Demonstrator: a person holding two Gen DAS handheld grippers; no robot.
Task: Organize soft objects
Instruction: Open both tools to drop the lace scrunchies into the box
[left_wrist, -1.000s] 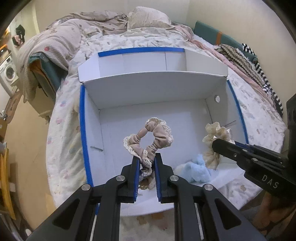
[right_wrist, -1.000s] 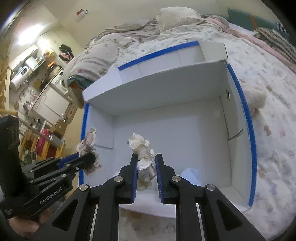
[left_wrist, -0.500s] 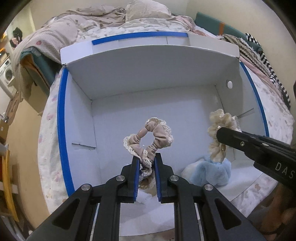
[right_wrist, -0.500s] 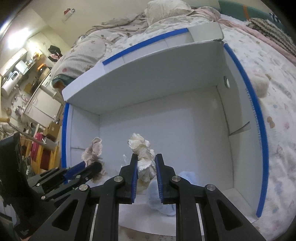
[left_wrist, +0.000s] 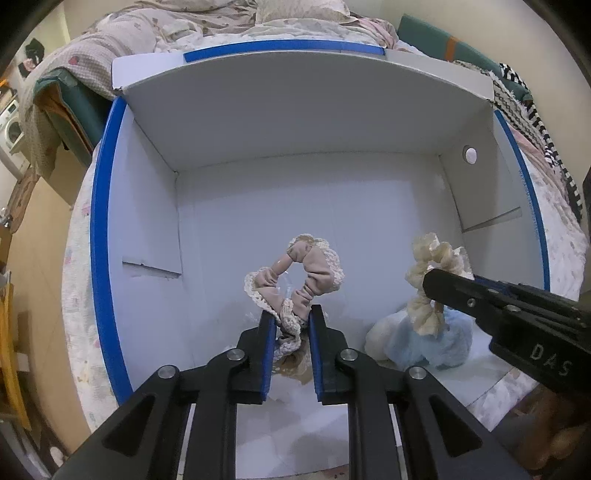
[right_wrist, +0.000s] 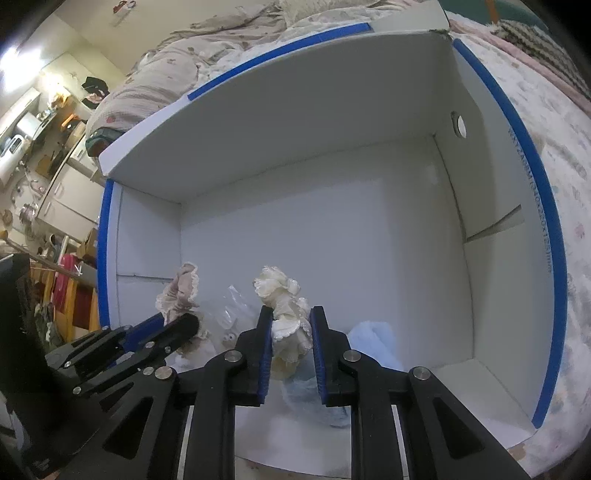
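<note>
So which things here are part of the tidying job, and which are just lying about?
Part of the job:
- pink scrunchie, gripped by the left gripper
- cream scrunchie, gripped by the right gripper
- blue fluffy item on the box floor
- white box with blue edging

Lying about:
- rumpled blanket
- striped cloth
- clear plastic wrapper in the box

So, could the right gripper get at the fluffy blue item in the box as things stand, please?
Probably not yet: the right gripper is shut on the cream scrunchie, which hangs just over the blue item; otherwise nothing blocks it.
</note>
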